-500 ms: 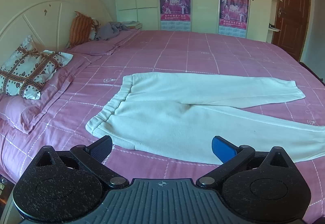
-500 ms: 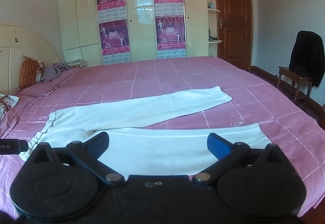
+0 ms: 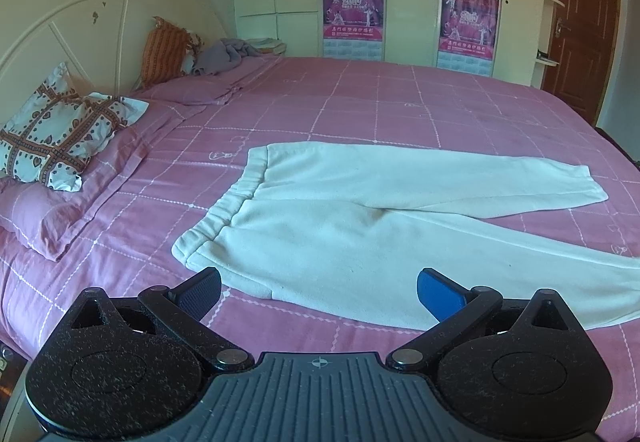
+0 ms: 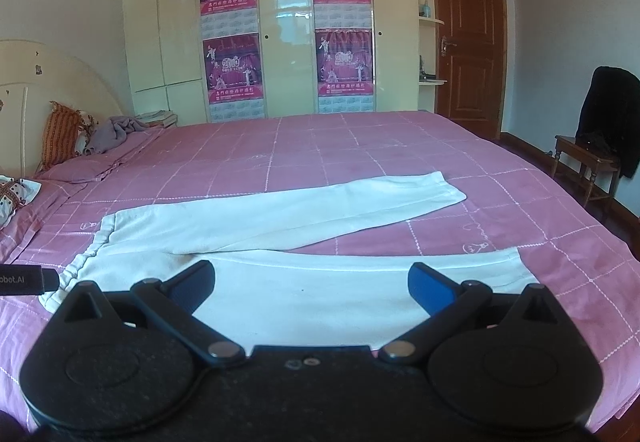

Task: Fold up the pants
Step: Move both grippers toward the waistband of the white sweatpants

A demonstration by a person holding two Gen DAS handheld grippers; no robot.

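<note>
White pants [image 3: 360, 217] lie flat on the pink checked bedspread [image 3: 360, 101], waistband to the left, both legs spread apart toward the right. My left gripper [image 3: 318, 292] hovers open above the near edge of the pants close to the waistband, nothing between its fingers. In the right wrist view the same pants [image 4: 280, 226] stretch across the bed. My right gripper [image 4: 312, 288] stands open over the near leg, holding nothing. A tip of the left tool [image 4: 28, 279] shows at the left edge there.
Pillows [image 3: 60, 137] and a grey cloth [image 3: 224, 55] lie by the cream headboard [image 3: 80, 21] on the left. A wardrobe with posters [image 4: 288, 33] stands behind the bed. A brown door [image 4: 468, 41] and a chair with a dark garment [image 4: 600, 145] are on the right.
Both views have dropped slightly and moved a little closer to the pants. The pants lie as before and both grippers stay open.
</note>
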